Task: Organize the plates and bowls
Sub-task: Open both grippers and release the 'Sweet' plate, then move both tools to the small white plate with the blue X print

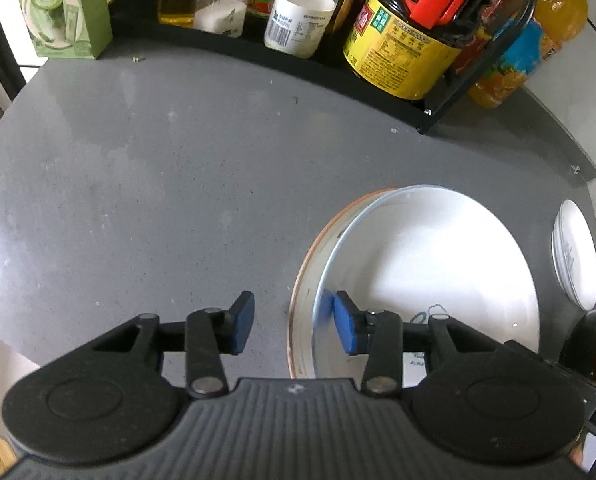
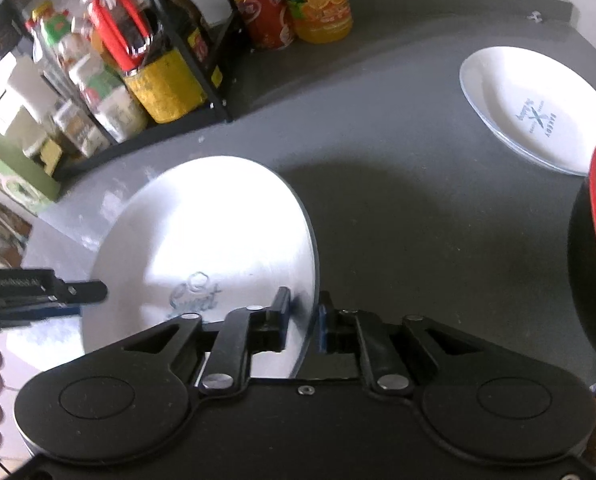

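Left wrist view: the left gripper hangs low over the grey table, fingers wide apart, holding nothing. Its right pad sits at the left rim of a white plate, touching or just short of it; I cannot tell which. That plate appears to lie on or above a second dish with an orange-edged rim showing at its left. A further white plate lies at the far right edge of the table. A rack of bottles and jars stands at the far side. Right wrist view: the right gripper has its fingers closed in on the near right rim of the white plate, one pad above and one below, and the plate looks tilted and raised off the table. The left gripper shows at the left, beside the plate. Another white plate with printed lettering lies on the table at the far right, well apart. Handling, as judged: glazed ceramic, stiff, moderately heavy, smooth and slippery, chips if knocked. A rim pinch is the only hold; grip deep past the lip, since the weight levers against a single edge grasp. Set down flat and slowly onto the stack.
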`<state>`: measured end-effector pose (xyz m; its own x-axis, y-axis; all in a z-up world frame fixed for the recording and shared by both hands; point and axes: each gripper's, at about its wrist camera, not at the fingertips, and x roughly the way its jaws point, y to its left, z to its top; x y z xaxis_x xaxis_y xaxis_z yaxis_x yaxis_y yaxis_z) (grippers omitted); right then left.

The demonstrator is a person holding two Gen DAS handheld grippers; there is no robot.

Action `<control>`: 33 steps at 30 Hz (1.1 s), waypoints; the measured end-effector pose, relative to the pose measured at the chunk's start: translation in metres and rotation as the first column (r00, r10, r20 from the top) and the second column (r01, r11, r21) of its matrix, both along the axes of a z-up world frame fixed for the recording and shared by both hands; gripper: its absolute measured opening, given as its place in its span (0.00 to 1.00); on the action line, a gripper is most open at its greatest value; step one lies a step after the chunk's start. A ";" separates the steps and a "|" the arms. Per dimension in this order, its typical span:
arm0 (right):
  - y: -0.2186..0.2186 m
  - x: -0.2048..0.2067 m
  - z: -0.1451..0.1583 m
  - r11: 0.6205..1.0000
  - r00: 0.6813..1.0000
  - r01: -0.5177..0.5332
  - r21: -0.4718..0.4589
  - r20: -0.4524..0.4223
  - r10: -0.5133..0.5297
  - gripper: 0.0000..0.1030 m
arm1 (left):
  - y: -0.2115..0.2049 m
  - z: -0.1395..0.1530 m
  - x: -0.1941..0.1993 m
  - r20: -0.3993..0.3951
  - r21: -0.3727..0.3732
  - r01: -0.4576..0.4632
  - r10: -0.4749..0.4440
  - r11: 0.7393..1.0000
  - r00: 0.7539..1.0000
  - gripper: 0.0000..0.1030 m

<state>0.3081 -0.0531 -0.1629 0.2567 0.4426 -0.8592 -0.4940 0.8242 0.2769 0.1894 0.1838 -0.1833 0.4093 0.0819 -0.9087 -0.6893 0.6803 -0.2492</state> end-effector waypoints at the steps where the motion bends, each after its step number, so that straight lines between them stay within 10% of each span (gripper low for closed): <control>1: 0.002 0.000 -0.002 1.000 1.000 -0.001 -0.008 -0.002 0.001 0.18 | 0.000 0.001 0.000 -0.001 0.013 0.005 -0.005 1.000 1.000 0.40; 20: -0.004 -0.001 0.022 1.000 1.000 0.009 0.022 -0.013 -0.008 0.57 | -0.022 0.033 0.013 -0.017 0.089 0.089 -0.088 0.992 0.996 0.42; 33: -0.031 0.006 0.075 0.991 0.996 0.080 0.110 0.034 -0.085 0.96 | -0.057 0.074 0.028 0.017 0.083 0.179 -0.181 0.980 0.983 0.72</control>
